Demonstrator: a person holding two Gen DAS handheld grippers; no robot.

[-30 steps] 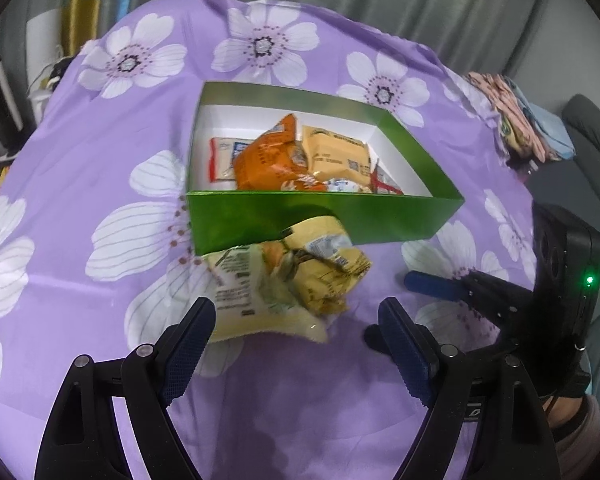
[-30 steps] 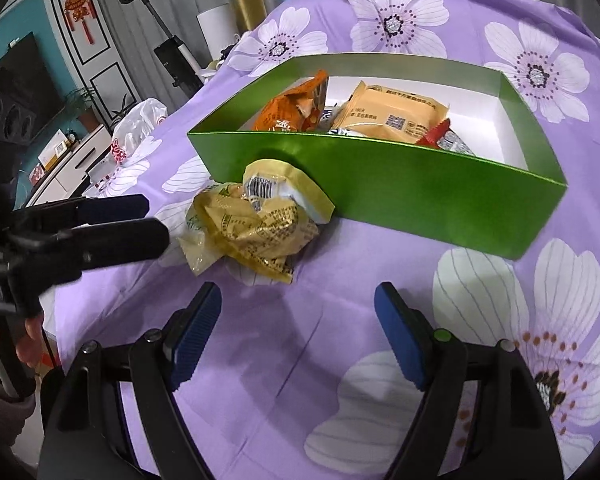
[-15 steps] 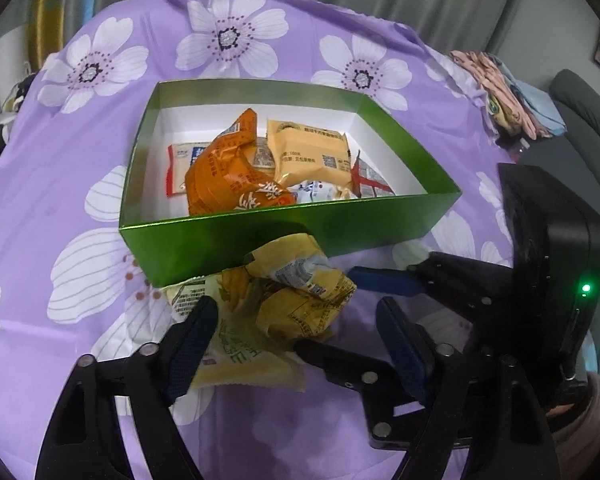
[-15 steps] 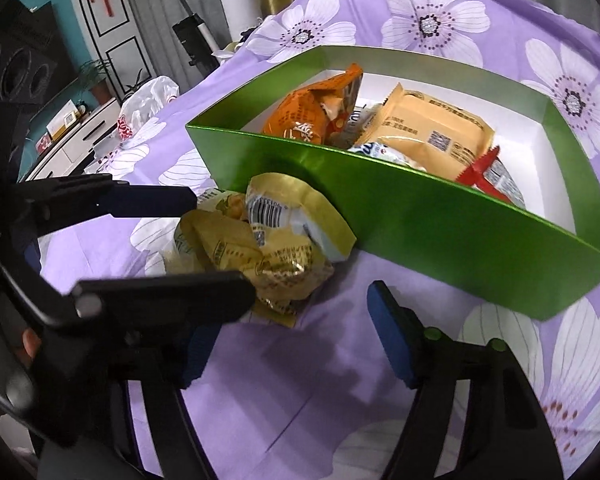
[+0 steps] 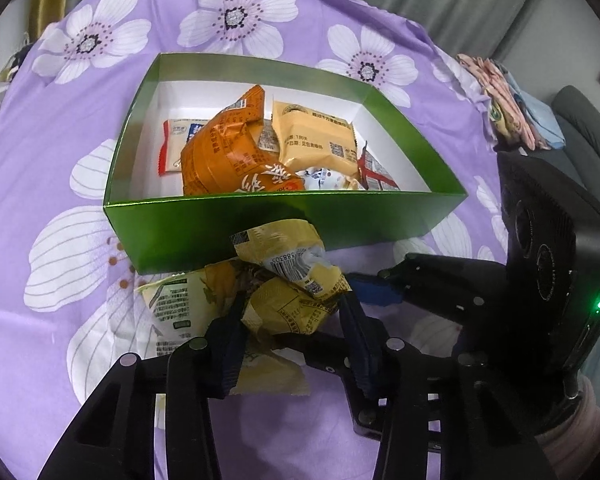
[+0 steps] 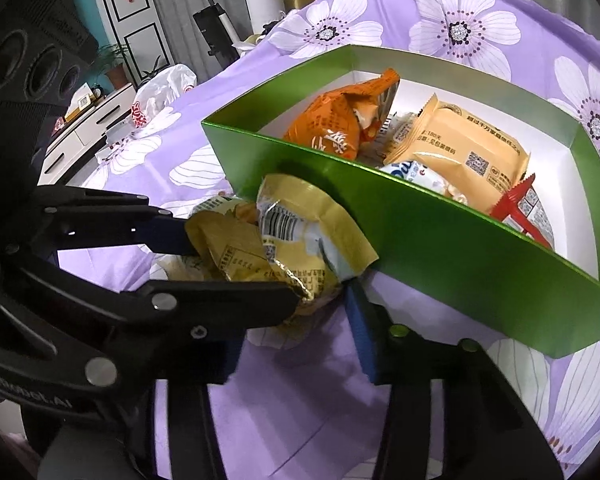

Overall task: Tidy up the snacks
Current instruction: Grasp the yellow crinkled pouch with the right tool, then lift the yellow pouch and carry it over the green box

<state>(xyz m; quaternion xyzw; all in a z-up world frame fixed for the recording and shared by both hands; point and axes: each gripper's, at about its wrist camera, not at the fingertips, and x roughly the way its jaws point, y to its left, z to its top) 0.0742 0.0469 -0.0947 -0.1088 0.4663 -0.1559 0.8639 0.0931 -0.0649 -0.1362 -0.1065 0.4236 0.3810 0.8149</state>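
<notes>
on the purple floral cloth (image 5: 60,168) stands the green box (image 5: 284,220), holding an orange packet (image 5: 228,160) and a tan packet (image 5: 316,140). against its near wall lie crumpled yellow snack packets (image 5: 288,288). left gripper (image 5: 292,328) and right gripper (image 6: 296,320) are both closing, the packets between their jaws.

light: dim, soft indoor, cool cast | glare: sheen on green box (image 5: 284,216) front wall, glints on yellow packet (image 6: 284,236) foil | shadows: soft, under gripper arms at 6 o'clock | distortion: strong fisheye bowing, black vignette from 7 to 11 and 1 to 5 o'clock | focus: centre sharp, rim soft
</notes>
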